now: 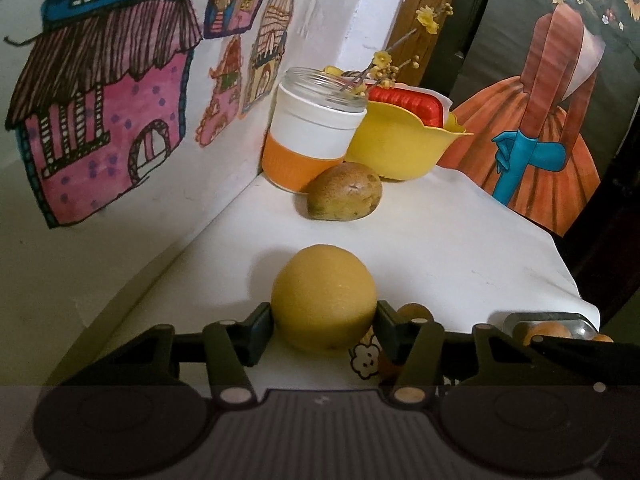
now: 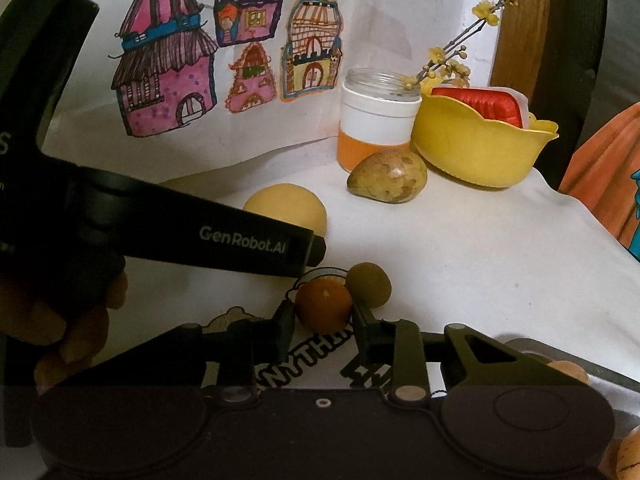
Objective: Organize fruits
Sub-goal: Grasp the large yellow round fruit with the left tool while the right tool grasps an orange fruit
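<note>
Yellow fruit (image 1: 324, 296) between left gripper (image 1: 324, 320)

Matt dimpled yellow fruit (image 1: 324, 300), glass jar (image 1: 316, 128), glossy yellow plastic bowl (image 1: 404, 148), white paper tabletop (image 1: 460, 240).

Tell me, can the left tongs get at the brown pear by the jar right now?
Probably not yet: the left tongs are shut on the yellow orange. Past it, the cloth up to the pear looks free.

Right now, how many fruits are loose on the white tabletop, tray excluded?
4: a large yellow citrus between the left hand-held gripper fingers, a small orange between the right hand-held gripper fingers, a small greenish fruit touching it, a pear by the jar. Others may be hidden.
</note>
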Motion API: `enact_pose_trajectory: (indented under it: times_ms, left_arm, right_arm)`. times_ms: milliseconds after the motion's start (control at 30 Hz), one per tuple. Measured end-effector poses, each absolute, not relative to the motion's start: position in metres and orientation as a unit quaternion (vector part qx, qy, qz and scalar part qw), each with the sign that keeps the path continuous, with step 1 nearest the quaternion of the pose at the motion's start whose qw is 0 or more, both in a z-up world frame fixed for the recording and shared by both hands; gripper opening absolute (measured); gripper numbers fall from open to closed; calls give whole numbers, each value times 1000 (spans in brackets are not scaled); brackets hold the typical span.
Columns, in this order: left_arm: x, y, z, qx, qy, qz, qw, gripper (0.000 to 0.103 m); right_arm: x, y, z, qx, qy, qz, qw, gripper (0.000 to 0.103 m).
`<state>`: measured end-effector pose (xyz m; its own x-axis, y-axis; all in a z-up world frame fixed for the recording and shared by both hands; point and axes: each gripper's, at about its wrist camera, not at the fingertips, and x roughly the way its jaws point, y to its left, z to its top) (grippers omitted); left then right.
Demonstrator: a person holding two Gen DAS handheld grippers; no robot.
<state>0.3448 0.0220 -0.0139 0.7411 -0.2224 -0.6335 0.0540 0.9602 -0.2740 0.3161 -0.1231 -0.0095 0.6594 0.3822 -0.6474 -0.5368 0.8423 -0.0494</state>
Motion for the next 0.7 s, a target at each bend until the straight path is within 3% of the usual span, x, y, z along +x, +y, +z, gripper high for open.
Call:
enact_pose_trajectory:
  times_ms: [700]
  left_arm:
    - [305, 17, -10, -112, 356, -62, 926, 58]
  right_arm:
    - [276, -148, 1, -97, 320, 265, 904, 32]
